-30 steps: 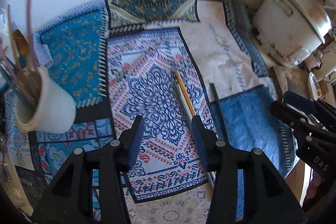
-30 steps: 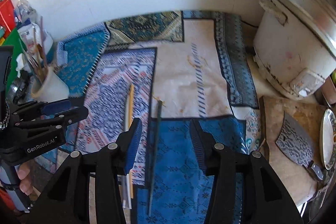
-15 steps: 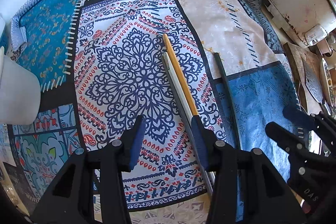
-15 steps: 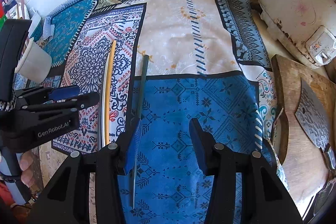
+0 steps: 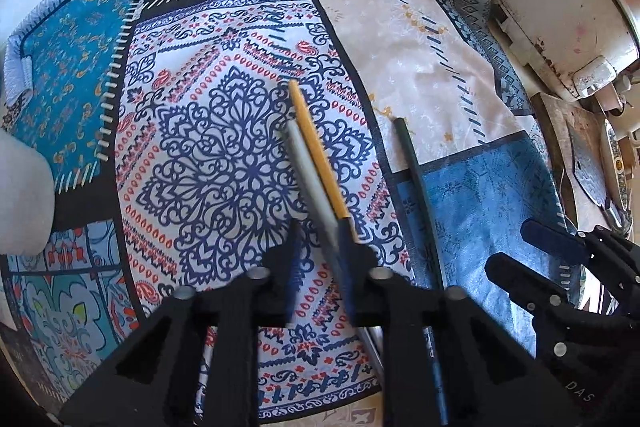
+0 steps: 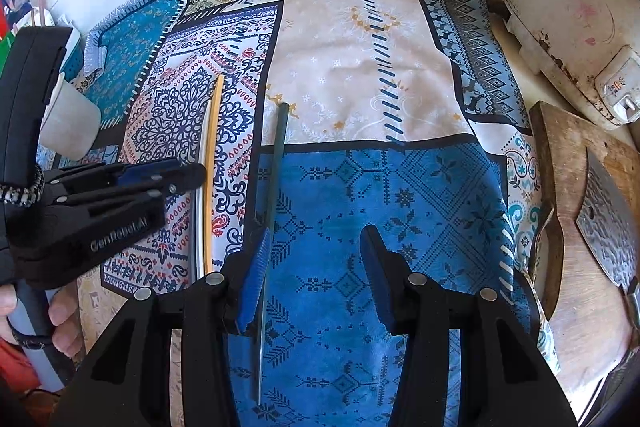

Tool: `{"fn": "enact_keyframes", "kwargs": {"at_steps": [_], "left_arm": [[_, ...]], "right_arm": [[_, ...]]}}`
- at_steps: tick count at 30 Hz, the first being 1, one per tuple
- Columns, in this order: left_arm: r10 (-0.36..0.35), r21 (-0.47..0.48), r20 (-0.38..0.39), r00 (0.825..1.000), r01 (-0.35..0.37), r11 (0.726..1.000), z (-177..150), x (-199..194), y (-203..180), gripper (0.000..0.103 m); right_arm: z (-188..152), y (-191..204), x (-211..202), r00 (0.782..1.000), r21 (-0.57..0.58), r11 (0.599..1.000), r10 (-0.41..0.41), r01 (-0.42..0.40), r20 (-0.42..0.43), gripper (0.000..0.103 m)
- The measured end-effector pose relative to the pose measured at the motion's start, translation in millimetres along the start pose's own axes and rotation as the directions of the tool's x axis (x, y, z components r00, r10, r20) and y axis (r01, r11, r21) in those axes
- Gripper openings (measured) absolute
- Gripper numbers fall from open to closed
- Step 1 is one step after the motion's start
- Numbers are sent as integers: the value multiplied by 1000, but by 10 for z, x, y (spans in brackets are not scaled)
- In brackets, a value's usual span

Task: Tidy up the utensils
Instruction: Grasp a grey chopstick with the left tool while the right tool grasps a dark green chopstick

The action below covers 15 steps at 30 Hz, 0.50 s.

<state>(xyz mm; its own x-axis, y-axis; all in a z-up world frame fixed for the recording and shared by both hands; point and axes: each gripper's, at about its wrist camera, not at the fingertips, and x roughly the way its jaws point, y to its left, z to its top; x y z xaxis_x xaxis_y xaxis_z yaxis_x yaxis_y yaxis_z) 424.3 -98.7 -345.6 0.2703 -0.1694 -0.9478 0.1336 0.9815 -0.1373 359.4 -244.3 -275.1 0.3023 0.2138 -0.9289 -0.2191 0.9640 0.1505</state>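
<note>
Risk first: patterned cloth [image 6: 360, 75] could bunch under the tips. Left gripper [image 5: 318, 255] looks narrowed around grey chopstick [image 5: 308, 167] and yellow chopstick [image 5: 316, 151], blurred; one may roll out. Right gripper [image 6: 316, 275] gapes wide, dark chopstick [image 6: 276, 163] just outside its left finger.

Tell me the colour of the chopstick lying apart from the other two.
Dark green, clearest in the right wrist view.

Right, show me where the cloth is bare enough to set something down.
Free: the beige panel between the dark green chopstick and the white cooker, and the blue panel below it. Crowded: the strip where the yellow chopstick and white chopstick lie under the left gripper.
</note>
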Motion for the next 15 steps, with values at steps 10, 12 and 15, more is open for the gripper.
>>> {"fn": "enact_keyframes", "kwargs": {"at_steps": [10, 12, 15], "left_arm": [[-10, 62, 17, 1000, 9, 998, 98, -82, 77, 0], [-18, 36, 8, 1000, 18, 999, 104, -122, 149, 0], [-29, -19, -12, 1000, 29, 999, 68, -132, 225, 5]], "right_arm": [[43, 54, 64, 1000, -21, 1000, 12, -12, -6, 43], [60, 92, 97, 1000, -30, 999, 17, -17, -10, 42], [85, 166, 171, 1000, -47, 999, 24, -24, -19, 39]]}}
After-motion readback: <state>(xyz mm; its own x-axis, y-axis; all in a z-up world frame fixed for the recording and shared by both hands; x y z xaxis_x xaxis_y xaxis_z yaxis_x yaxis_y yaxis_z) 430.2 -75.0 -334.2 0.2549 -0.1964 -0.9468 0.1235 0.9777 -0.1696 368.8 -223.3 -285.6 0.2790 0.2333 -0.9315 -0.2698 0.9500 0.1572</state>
